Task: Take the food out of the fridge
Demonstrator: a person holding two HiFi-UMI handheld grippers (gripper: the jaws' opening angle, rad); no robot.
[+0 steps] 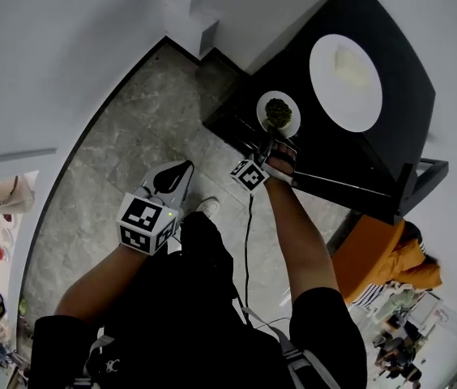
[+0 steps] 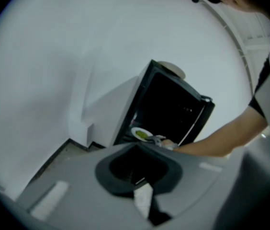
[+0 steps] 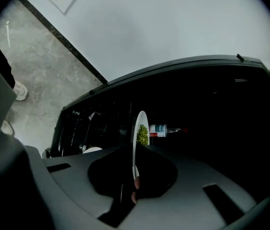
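marble floor (image 1: 123, 144), white wall (image 1: 58, 47), black fridge (image 1: 403, 128); r gripper (image 1: 271, 142) fingers clamp greens plate (image 1: 278, 112), l gripper (image 1: 181, 169) shut empty.

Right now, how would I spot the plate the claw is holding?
Find the black boxy fridge against the white wall. At its front edge, the right claw pinches a small round white plate. Unlike the big white plate resting on top of the fridge, it carries a heap of green food.

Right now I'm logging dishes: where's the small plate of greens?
Head view, right of centre: the small plate is clamped in the right tool at the black fridge's front, below-left of the large white plate on top.
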